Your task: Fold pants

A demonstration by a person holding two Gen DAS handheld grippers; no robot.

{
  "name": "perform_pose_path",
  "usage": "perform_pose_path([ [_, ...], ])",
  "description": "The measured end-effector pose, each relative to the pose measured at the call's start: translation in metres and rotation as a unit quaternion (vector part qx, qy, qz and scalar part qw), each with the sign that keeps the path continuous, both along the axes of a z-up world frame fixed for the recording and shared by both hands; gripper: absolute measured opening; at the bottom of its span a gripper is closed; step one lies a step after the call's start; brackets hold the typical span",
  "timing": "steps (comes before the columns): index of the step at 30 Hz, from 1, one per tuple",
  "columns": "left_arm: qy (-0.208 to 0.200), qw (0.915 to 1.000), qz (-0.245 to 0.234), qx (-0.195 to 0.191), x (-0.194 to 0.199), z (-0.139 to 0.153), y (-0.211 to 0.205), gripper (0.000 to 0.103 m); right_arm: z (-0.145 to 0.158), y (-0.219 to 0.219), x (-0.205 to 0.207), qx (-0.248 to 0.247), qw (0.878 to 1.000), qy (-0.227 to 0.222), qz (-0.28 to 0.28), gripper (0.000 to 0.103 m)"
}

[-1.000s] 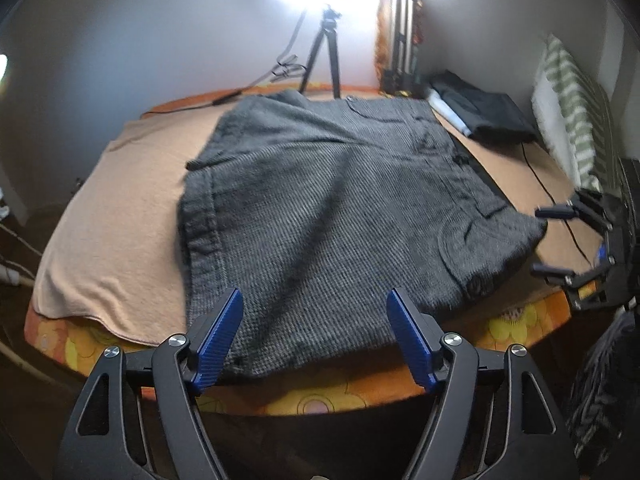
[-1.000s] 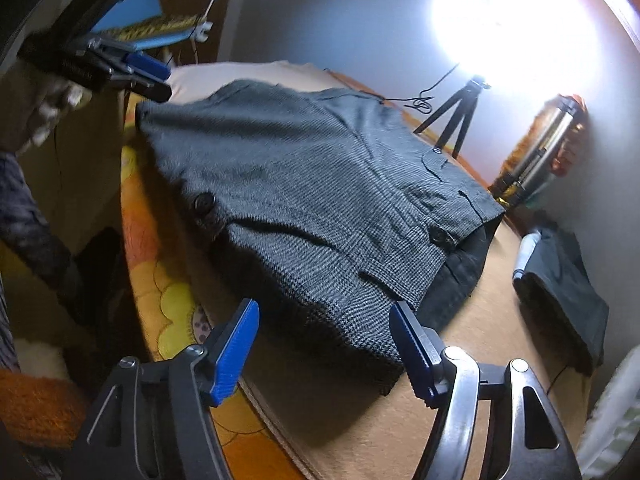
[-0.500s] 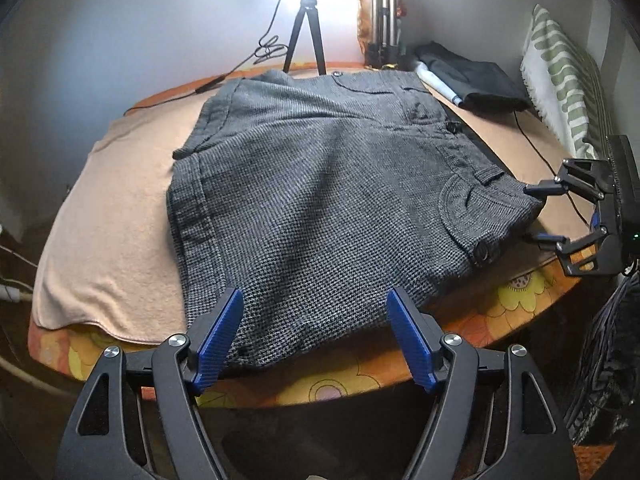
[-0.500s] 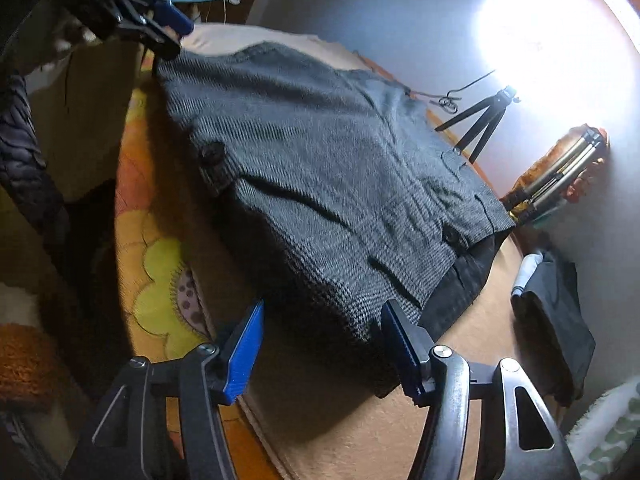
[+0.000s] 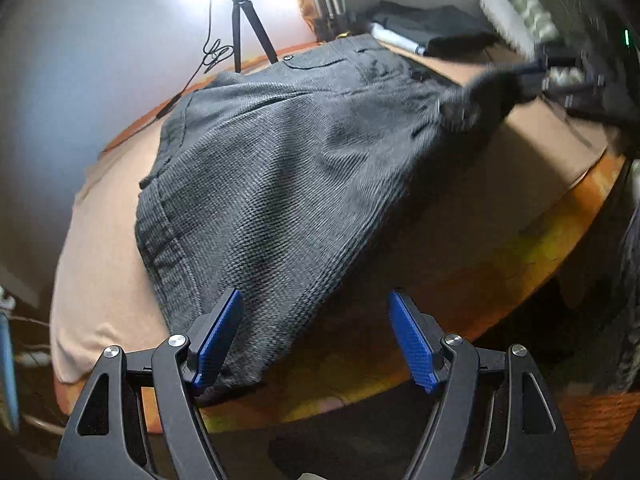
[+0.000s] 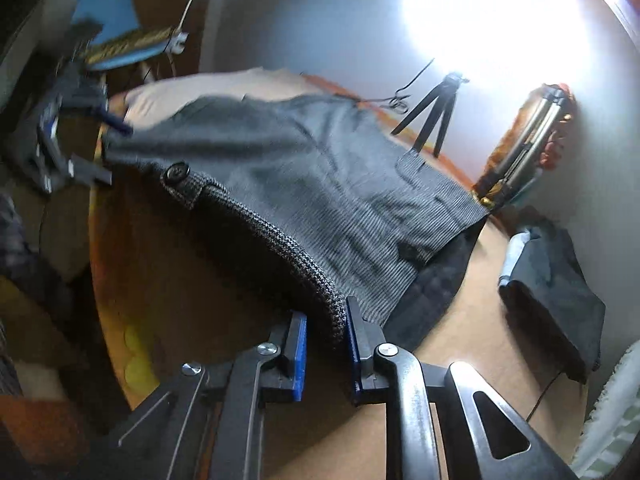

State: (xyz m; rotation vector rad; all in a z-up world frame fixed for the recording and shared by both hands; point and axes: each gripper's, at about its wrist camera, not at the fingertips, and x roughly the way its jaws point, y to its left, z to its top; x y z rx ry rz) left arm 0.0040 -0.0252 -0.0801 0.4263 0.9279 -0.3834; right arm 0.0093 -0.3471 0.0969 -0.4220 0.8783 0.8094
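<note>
Starting on our left, the left gripper (image 5: 316,340) has its blue-padded jaws spread wide and holds nothing. The near corner of the grey woven pants (image 5: 280,184) lies just ahead of it, against its left finger (image 5: 218,338), so a short reach forward would bring the jaws around the hem. The pants lie spread on the tan cloth (image 5: 104,216) covering the round orange floral table (image 5: 552,216), their long axis running away from us toward the black tripod (image 5: 246,24) at the far edge.

Moving right, the right gripper (image 6: 326,346) has its jaws nearly closed on the thick woven edge of the pants (image 6: 320,184), and that corner looks lifted off the table. We judge the right side already has its grip while the left corner is yet to be taken.

The right gripper in the left view is smeared by motion blur, so its hold is readable only from its own camera. The underside of the raised flap is in shadow, and the dark folded garment (image 6: 556,276) at far right is indistinct.
</note>
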Motion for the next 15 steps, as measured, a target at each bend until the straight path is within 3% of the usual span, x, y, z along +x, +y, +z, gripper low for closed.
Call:
perform_pose_path([
  [2, -0.005, 0.9998, 0.010, 0.018, 0.005, -0.004, 0.002, 0.074, 0.005, 0.000, 0.006, 0.008, 1.000, -0.003, -0.010, 0.014],
  [5, 0.003, 0.9994, 0.032, 0.012, 0.015, -0.007, 0.013, 0.072, 0.010, -0.003, 0.012, 0.019, 1.000, -0.002, -0.023, 0.013],
  [8, 0.011, 0.9987, 0.049, 0.013, 0.022, -0.012, 0.022, 0.057, 0.013, -0.006, 0.013, 0.029, 0.999, -0.003, -0.032, 0.012],
  [9, 0.012, 0.9988, 0.047, 0.013, 0.022, -0.014, 0.023, 0.048, 0.014, -0.007, 0.014, 0.032, 0.999, -0.002, -0.033, 0.012],
  [10, 0.012, 0.9988, 0.044, 0.015, 0.023, -0.016, 0.024, 0.031, 0.014, -0.008, 0.014, 0.034, 0.999, -0.001, -0.034, 0.011],
  [12, 0.010, 0.9989, 0.043, 0.019, 0.024, -0.019, 0.026, 0.014, 0.014, -0.008, 0.012, 0.035, 0.999, 0.001, -0.032, 0.011],
  [15, -0.018, 0.9982, 0.057, 0.000, 0.029, -0.004, 0.031, 0.008, 0.013, -0.004, 0.008, 0.029, 0.999, -0.004, -0.028, 0.011],
])
